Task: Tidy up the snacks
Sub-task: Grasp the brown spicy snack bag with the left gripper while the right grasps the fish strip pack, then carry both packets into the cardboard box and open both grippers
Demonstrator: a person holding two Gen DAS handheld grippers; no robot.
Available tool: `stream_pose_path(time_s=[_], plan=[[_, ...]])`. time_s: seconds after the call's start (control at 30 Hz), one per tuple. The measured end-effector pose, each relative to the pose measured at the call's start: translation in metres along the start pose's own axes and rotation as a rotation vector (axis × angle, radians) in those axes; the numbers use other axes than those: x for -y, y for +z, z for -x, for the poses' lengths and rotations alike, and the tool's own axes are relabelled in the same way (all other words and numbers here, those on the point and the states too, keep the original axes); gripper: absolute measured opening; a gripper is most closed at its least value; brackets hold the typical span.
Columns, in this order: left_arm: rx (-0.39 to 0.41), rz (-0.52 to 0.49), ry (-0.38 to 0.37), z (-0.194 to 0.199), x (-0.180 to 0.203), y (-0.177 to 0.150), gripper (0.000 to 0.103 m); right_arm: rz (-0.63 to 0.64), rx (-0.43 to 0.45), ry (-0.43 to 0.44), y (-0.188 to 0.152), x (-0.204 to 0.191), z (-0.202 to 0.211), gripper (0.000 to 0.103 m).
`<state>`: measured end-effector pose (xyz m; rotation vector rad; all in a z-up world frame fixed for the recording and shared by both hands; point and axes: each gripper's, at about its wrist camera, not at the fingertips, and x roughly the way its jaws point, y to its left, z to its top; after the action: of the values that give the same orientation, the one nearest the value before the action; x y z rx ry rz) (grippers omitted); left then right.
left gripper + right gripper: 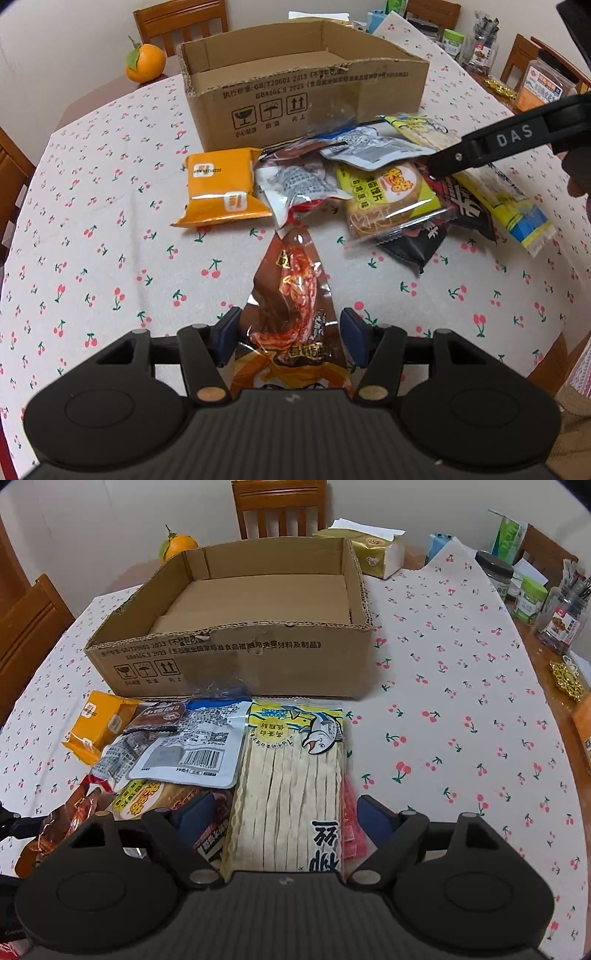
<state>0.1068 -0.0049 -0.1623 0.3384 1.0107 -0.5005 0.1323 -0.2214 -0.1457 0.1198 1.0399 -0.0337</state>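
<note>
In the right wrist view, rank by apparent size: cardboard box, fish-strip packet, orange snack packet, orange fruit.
1. cardboard box
2. fish-strip packet, though nearness to the camera inflates it
3. orange snack packet
4. orange fruit

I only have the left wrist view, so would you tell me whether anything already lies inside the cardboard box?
Observer: No, the right wrist view shows the cardboard box with a bare floor.
Operator: Thank you. What is between the right claw's fingers?
Observer: The right claw is open around the fish-strip packet, its fingers clear of both edges.
Operator: Is anything under that packet?
Observer: Yes, a pink packet peeks out along its right edge.
</note>
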Motion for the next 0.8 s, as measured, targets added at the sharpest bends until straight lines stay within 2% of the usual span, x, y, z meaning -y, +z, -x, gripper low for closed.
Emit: stream_pose_path(time_s=[0.27,0.43,0.57,0.8], plan=[[-0.003,-0.035,0.01,0.0008,0.0026,0.005,0.059,0.004,-0.006,0.005,0.0026,-0.0013,-0.003,0.085],[-0.016,-0.015,0.009,-0.0047,0.0001,0.0051,0.058,0.005,-0.003,0.013,0.0039,-0.0013,-0.0068,0.084],[-0.015,-0.009,0.001,-0.004,-0.0005,0.0044,0.057,0.012,0.0,0.006,0.0059,-0.0014,-0.0057,0.071],[-0.022,0.008,-0.02,-0.0018,-0.0038,0.0057,0.054,0.002,-0.006,0.018,0.0057,0.004,0.0013,0.061]])
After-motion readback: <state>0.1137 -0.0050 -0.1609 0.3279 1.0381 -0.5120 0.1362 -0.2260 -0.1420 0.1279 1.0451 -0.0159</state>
